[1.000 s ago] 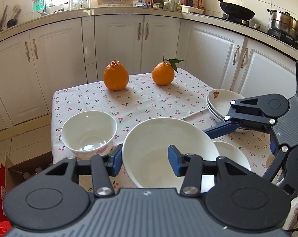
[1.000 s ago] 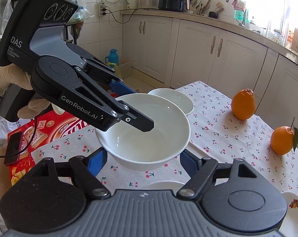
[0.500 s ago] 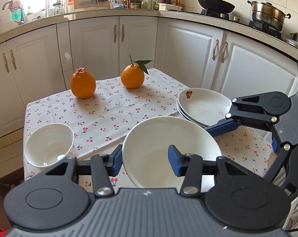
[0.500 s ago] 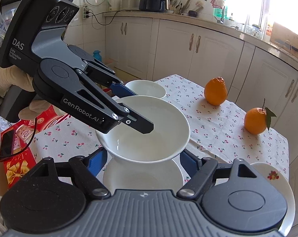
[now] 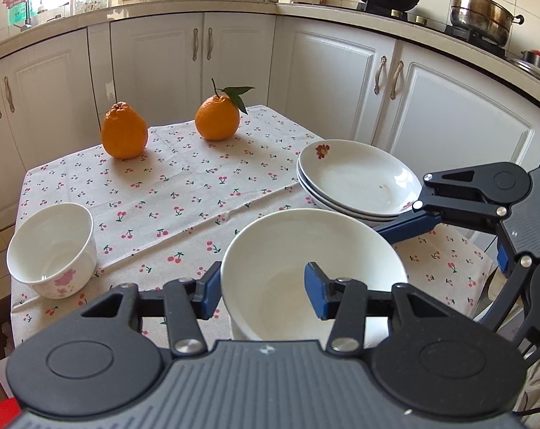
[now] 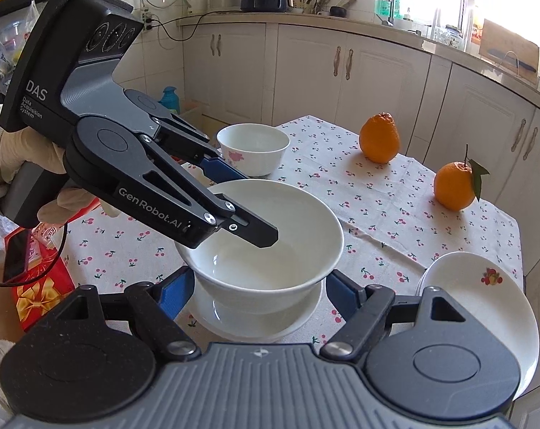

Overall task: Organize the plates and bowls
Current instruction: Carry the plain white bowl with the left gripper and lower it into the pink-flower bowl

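Observation:
A large white bowl [image 5: 305,246] [image 6: 270,236] hangs between both grippers. My left gripper [image 5: 262,289] [image 6: 252,207] is shut on its rim, one finger inside the bowl and one outside. My right gripper [image 6: 261,289] is shut on the bowl's lower wall from both sides; the left wrist view shows one of its fingers [image 5: 405,227] at the bowl's right side. Directly under it on the cloth sits another white bowl [image 6: 255,325]; I cannot tell whether they touch. A small bowl with a pink flower [image 5: 51,246] [image 6: 252,146] stands apart. Stacked plates [image 5: 355,178] [image 6: 477,300] lie to the right.
Two oranges [image 5: 124,132] [image 5: 217,118] sit at the far side of the cherry-print tablecloth [image 5: 184,193]. A gloved hand [image 6: 26,164] holds the left gripper. A red box [image 6: 37,286] lies off the table's left edge. White cabinets surround the table.
Both grippers have carried the large bowl across the table toward the stacked plates and slightly down, so it now hangs over the other white bowl. The small bowl has dropped behind to the left.

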`<state>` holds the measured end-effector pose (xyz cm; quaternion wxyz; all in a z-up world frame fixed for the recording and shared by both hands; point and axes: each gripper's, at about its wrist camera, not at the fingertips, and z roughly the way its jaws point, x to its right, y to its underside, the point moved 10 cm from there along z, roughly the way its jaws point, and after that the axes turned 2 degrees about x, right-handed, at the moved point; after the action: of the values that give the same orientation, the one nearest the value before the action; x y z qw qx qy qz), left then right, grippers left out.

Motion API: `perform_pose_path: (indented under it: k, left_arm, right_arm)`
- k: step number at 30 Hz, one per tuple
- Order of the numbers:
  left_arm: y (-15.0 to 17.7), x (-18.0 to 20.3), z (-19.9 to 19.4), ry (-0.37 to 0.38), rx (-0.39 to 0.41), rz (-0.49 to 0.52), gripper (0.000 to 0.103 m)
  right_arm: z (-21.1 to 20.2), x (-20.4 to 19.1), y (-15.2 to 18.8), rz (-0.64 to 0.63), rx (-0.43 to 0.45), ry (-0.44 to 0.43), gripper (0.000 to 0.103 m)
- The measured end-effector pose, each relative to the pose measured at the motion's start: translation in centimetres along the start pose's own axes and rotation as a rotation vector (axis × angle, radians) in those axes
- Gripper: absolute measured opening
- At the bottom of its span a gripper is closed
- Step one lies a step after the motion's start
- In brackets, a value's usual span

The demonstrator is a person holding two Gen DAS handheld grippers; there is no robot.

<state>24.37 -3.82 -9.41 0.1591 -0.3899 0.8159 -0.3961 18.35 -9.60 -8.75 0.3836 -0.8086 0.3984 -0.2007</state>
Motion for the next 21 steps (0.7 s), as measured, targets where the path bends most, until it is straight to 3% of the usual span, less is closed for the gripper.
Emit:
perform_pose_path:
  k: [21]
  left_arm:
    - [1.3, 0.2, 1.1, -0.001, -0.025, -0.003, 0.047]
  right_arm:
    - [0.9, -0.1, 1.4, 0.023, -0.039, -0.017, 0.084]
